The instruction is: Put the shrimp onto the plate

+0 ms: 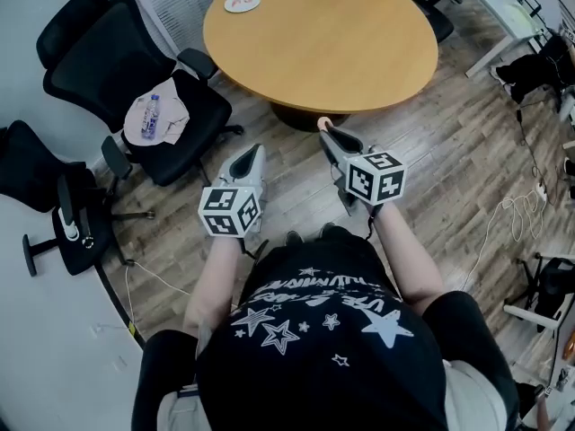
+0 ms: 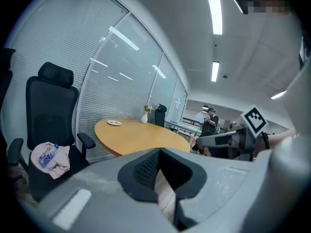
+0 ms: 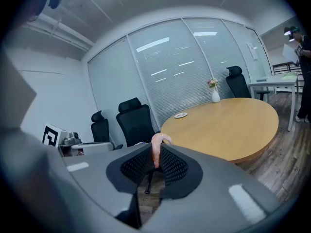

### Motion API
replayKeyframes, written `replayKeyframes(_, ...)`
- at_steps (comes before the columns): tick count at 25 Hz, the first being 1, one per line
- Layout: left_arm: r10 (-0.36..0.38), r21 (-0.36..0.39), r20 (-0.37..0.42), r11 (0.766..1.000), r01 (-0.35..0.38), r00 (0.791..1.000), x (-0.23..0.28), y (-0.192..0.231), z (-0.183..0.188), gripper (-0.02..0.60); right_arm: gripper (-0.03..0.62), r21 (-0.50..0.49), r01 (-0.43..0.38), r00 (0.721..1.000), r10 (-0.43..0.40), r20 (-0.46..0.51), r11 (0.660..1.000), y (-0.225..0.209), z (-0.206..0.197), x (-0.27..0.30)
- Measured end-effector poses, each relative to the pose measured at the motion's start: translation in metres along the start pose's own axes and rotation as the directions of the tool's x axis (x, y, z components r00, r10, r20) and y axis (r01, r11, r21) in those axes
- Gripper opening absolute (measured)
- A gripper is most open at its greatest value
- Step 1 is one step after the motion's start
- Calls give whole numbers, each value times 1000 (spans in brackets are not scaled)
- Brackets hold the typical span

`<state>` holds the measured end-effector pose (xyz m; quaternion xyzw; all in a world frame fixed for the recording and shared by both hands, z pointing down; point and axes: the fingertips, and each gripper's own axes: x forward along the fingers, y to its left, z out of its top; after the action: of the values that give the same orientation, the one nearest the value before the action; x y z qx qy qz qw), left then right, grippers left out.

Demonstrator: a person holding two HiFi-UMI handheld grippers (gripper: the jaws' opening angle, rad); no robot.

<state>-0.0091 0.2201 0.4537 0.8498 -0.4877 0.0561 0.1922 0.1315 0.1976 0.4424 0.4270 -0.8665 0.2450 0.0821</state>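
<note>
My right gripper [image 1: 328,133] is shut on a pink shrimp [image 1: 323,122], held in the air just short of the near edge of the round wooden table [image 1: 323,34]. In the right gripper view the shrimp [image 3: 158,144] stands upright, pinched between the two black pads of the gripper [image 3: 156,157]. A small white plate [image 1: 242,2] lies at the table's far left edge, also seen as the plate [image 3: 181,115] and the plate [image 2: 114,123]. My left gripper [image 1: 256,153] hovers beside the right one. Its jaws stand slightly apart [image 2: 163,171] with only floor showing between them.
Black office chairs stand left of the table. The nearest chair [image 1: 135,70] carries a cloth and a water bottle [image 1: 154,115]. A white vase [image 3: 215,95] with flowers sits on the table's far side. Cables [image 1: 521,209] lie on the wooden floor at right. A person [image 2: 210,123] stands in the background.
</note>
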Motion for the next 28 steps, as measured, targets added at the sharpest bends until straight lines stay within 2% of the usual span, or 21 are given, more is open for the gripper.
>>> replayKeyframes(9,0,-12,-9,1000,0,1000,-1,6,-7,2,54,12,18,1000,-18,13,1000,-1,0,5)
replayKeyframes(18,45,-36,-28,998,-46,999,12,33,-11,2,57,54,20,1000,-19,-7,998,-22,-1,32)
replayKeyframes(24,105,-81,-8,991,-105,994,31,71,7,2,57,58,-20,1000,20,-9,998,-39,23,83)
replayKeyframes(28,132,-73,3,989,-131,991,59,97,31,2,57,64,-43,999,43,1,997,-58,52,120)
